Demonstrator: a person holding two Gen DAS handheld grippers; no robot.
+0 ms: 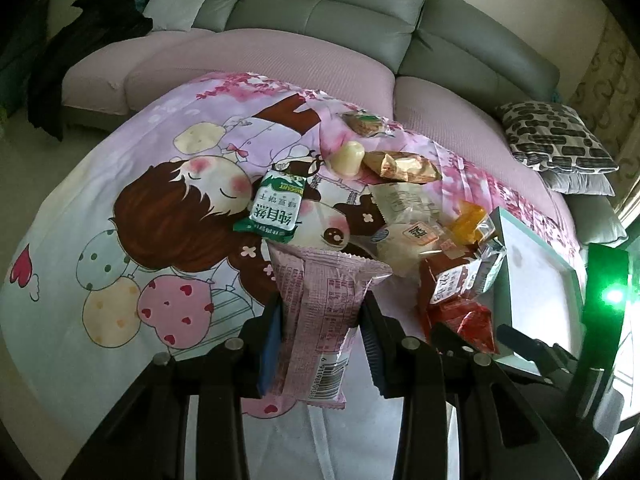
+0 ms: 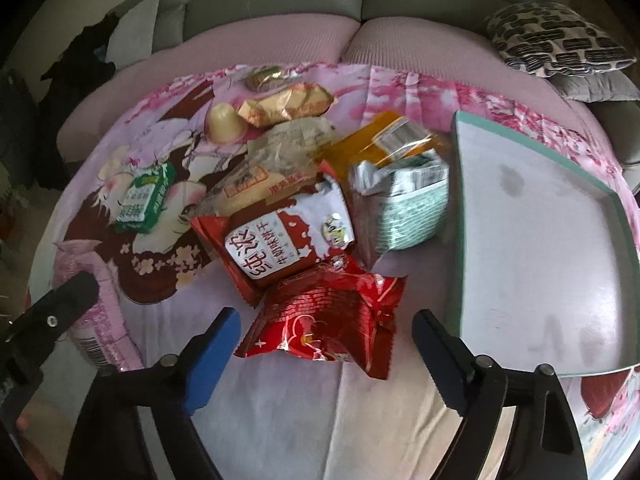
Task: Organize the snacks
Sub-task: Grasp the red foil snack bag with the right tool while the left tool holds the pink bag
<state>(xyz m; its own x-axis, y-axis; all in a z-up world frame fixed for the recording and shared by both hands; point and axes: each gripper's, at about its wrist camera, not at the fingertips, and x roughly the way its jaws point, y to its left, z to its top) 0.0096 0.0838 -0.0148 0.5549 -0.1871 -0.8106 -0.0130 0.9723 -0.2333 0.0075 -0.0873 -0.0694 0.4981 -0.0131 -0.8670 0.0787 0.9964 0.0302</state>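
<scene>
Several snack packets lie in a pile on a cartoon-print cloth (image 1: 132, 216). My left gripper (image 1: 322, 304) is shut on a pink packet (image 1: 320, 280), which stands up between its pads; that packet also shows in the right wrist view (image 2: 96, 320). My right gripper (image 2: 326, 320) hangs open over a red foil packet (image 2: 324, 312), which lies between the fingers with a gap at each pad. Behind it lie a red-and-white packet (image 2: 280, 240) and a mint-striped packet (image 2: 412, 208). A green-rimmed grey tray (image 2: 458, 200) sits to the right, seen also in the left wrist view (image 1: 532, 280).
Also in the pile are a green biscuit packet (image 2: 146, 200), an orange packet (image 2: 384, 136), a golden packet (image 2: 288, 108) and a pudding cup (image 2: 224, 124). A grey sofa (image 1: 320, 12) runs behind, with a patterned cushion (image 1: 556, 136) at right and dark clothing (image 1: 92, 32) at left.
</scene>
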